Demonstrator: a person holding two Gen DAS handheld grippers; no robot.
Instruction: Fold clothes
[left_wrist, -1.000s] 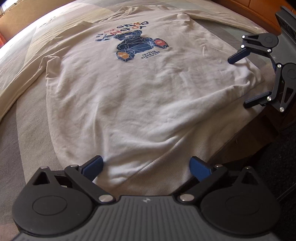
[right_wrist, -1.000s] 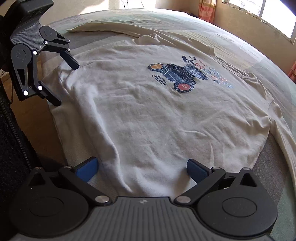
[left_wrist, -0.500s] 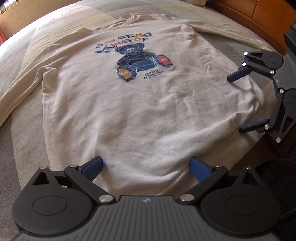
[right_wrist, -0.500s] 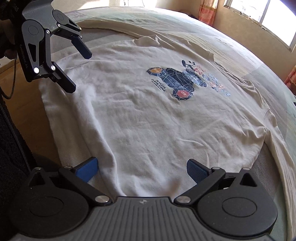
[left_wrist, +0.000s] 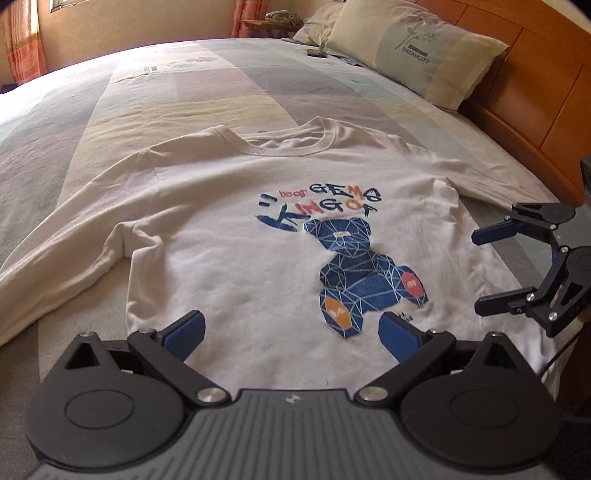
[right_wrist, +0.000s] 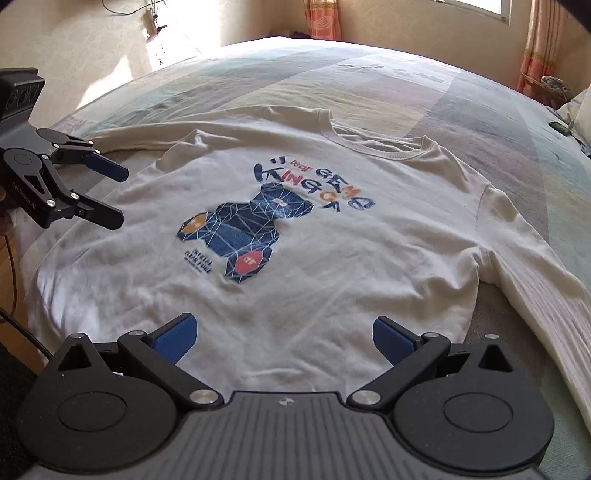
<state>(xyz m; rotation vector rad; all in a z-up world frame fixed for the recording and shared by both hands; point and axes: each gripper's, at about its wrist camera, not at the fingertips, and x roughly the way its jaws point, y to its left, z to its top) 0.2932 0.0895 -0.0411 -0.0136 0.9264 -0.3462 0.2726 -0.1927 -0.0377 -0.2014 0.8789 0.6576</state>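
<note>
A white long-sleeved cotton sweatshirt with a blue geometric bear print (left_wrist: 258, 236) is lying face up and spread flat on the striped pastel bedsheet (left_wrist: 221, 81), sleeves trailing out to both sides, which is probably why neither tool is gripping anything yet: the garment looks laid out and ready for a first fold. The left gripper (left_wrist: 291, 328) is hovering over the lower body with its blue-padded jaws spread wide and empty, and the right gripper (right_wrist: 282, 332) is doing the same from the other side, jaws likewise wide apart. Sunlight is falling across the bed; a pale printed pillow (left_wrist: 417, 48) is resting against the orange wooden headboard (left_wrist: 535, 99), and orange curtains (right_wrist: 535, 44) are hanging by the window.
</note>
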